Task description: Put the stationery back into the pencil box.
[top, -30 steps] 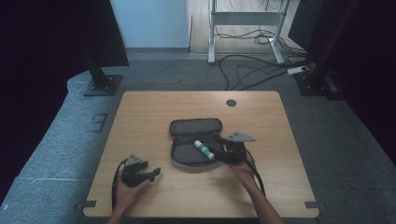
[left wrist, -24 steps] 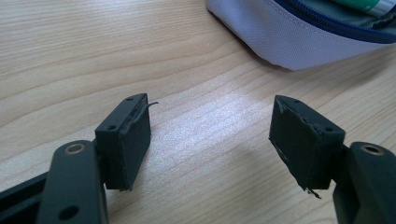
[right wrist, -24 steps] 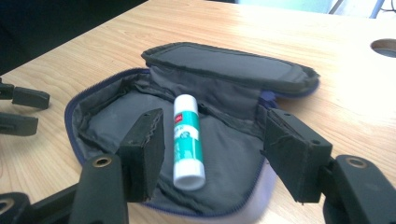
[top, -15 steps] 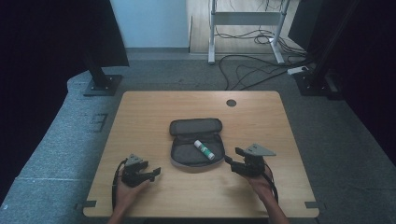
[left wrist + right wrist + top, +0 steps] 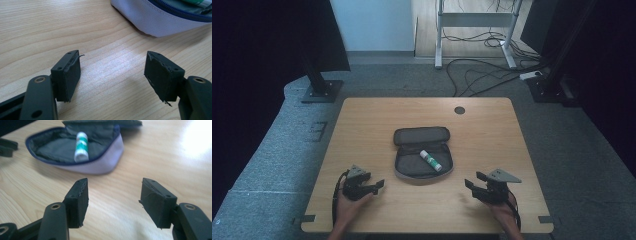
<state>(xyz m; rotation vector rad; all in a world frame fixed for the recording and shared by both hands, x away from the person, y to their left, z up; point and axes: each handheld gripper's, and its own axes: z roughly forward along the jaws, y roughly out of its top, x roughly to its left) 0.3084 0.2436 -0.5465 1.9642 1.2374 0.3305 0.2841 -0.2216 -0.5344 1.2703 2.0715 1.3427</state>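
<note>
An open grey pencil case (image 5: 422, 151) lies mid-table with its lid folded back. Inside it rests a white and green glue stick (image 5: 430, 160), seen again as the glue stick (image 5: 81, 146) in the case (image 5: 100, 166). My left gripper (image 5: 379, 186) sits near the front left edge, open, with bare wood between its jaws; the case's pale wall (image 5: 160, 23) is just beyond it. My right gripper (image 5: 472, 181) is at the front right, open and holding nothing, apart from the case.
The wooden table (image 5: 362, 125) has a round cable hole (image 5: 459, 110) at the back. Grey carpet, a desk frame (image 5: 439, 35) and loose cables (image 5: 492, 70) lie beyond the far edge. Dark stands flank the table.
My right gripper has pulled back from the case towards the front right of the table, leaving the glue stick inside. The left gripper has stayed put.
</note>
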